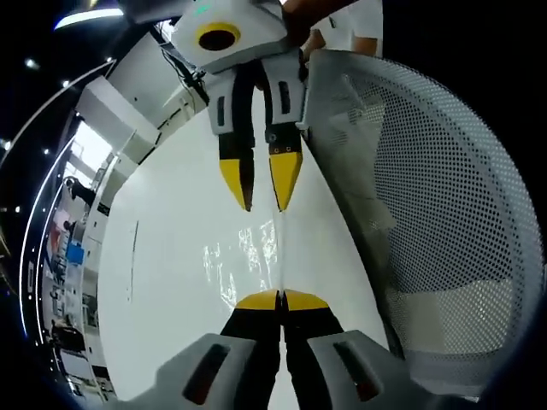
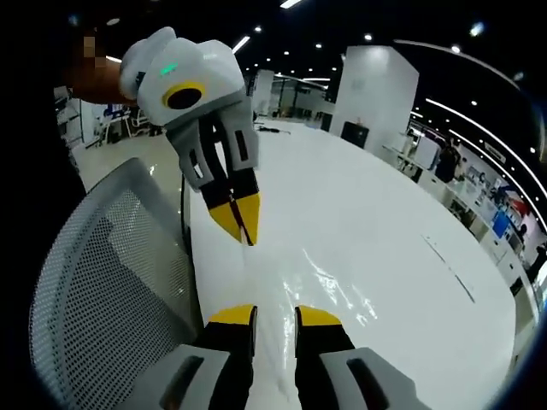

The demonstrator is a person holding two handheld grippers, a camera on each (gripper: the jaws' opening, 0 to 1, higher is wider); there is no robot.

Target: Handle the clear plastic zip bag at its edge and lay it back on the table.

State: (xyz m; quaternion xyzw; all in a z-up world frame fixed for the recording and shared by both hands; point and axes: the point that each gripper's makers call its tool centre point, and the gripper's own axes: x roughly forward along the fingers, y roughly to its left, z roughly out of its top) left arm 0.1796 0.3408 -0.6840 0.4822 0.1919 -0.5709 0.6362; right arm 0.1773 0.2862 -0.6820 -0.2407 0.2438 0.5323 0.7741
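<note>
The clear plastic zip bag (image 1: 248, 256) lies on the white table (image 1: 162, 256), showing mostly as glints. My left gripper (image 1: 280, 299) is shut on the bag's near edge, yellow tips pressed together. Facing it from the top of the left gripper view, my right gripper (image 1: 261, 192) is open, its tips a little apart over the bag's far end. In the right gripper view the bag (image 2: 333, 286) shines ahead, and its plastic runs down between the spread jaws of the right gripper (image 2: 273, 316). The left gripper (image 2: 244, 224) pinches the bag's opposite end.
A white mesh chair back (image 1: 444, 213) stands close against the table's edge, also in the right gripper view (image 2: 111, 282). A person's hand (image 1: 299, 21) holds the right gripper. The table (image 2: 402, 213) stretches wide and bare beyond the bag. Office furniture stands far behind.
</note>
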